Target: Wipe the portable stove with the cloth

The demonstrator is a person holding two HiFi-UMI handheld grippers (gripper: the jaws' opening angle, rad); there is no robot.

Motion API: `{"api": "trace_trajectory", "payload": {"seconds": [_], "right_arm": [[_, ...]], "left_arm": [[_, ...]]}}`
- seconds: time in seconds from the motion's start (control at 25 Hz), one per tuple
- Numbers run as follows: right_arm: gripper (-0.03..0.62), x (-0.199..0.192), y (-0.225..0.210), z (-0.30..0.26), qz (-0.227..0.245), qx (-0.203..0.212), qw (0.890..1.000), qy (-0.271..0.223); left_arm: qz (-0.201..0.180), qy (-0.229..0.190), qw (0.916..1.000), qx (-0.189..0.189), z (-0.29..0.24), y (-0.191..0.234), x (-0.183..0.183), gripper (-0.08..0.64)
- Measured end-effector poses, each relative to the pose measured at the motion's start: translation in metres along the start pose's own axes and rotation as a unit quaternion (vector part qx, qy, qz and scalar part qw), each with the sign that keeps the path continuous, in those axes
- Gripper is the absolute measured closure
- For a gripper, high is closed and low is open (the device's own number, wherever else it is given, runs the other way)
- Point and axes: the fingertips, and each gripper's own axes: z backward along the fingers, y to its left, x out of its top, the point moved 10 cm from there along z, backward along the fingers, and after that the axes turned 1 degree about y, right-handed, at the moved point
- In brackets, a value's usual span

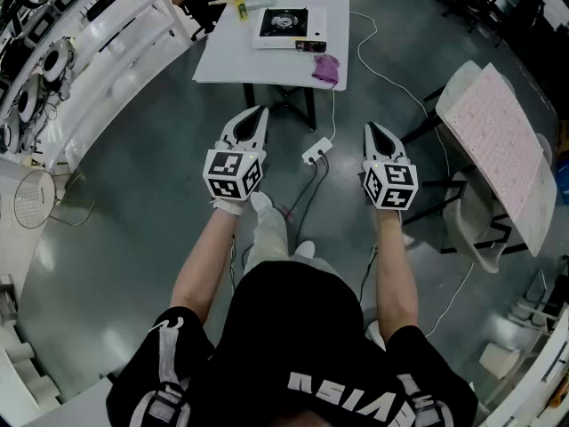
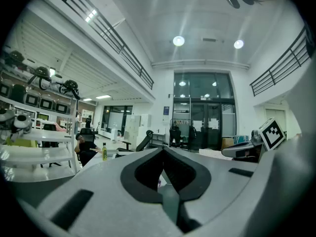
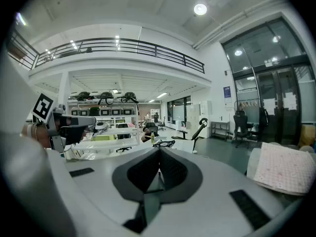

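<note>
Nearest, the left gripper (image 1: 257, 116) and right gripper (image 1: 370, 130) are held out over the floor, each with jaws fully together and nothing gripped. The cloth (image 1: 325, 67) lies far ahead on the table (image 1: 222, 56), at the near-right corner of the portable stove (image 1: 290, 25). The right gripper is judged marginally nearer.

At twelve o'clock, a white table (image 1: 222, 60) carries a white stove (image 1: 289, 27) with a black burner, and a magenta cloth (image 1: 325, 68). The left gripper (image 1: 260, 111) and right gripper (image 1: 369, 127) are pale grey with black-and-white square markers. At three o'clock is a pink speckled pad (image 1: 502, 136). The floor (image 1: 133, 194) is glossy grey.
</note>
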Motion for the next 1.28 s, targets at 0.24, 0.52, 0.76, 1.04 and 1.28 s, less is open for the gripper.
{"api": "trace_trajectory", "payload": {"seconds": [0.24, 0.52, 0.76, 1.04, 1.28], "right_arm": [[0.581, 0.005, -0.004, -0.02, -0.002, 0.001, 1.0, -0.001], [0.58, 0.01, -0.003, -0.079, 0.003, -0.003, 1.0, 0.006], [0.58, 0.025, -0.001, -0.15, 0.002, -0.011, 1.0, 0.007], [0.58, 0.039, 0.003, -0.233, -0.003, -0.03, 1.0, 0.002], [0.58, 0.048, 0.009, -0.28, 0.0, -0.048, 0.999, -0.002]], "left_arm": [[0.002, 0.004, 1.0, -0.006, -0.019, 0.012, 0.0, 0.554], [0.011, 0.006, 0.9999, -0.01, -0.058, 0.059, -0.001, 0.554], [0.011, 0.01, 0.9994, -0.031, -0.116, 0.116, 0.009, 0.554], [0.004, 0.018, 0.9976, -0.067, -0.181, 0.186, 0.016, 0.554], [0.006, 0.021, 0.9965, -0.081, -0.213, 0.234, 0.014, 0.554]]}}
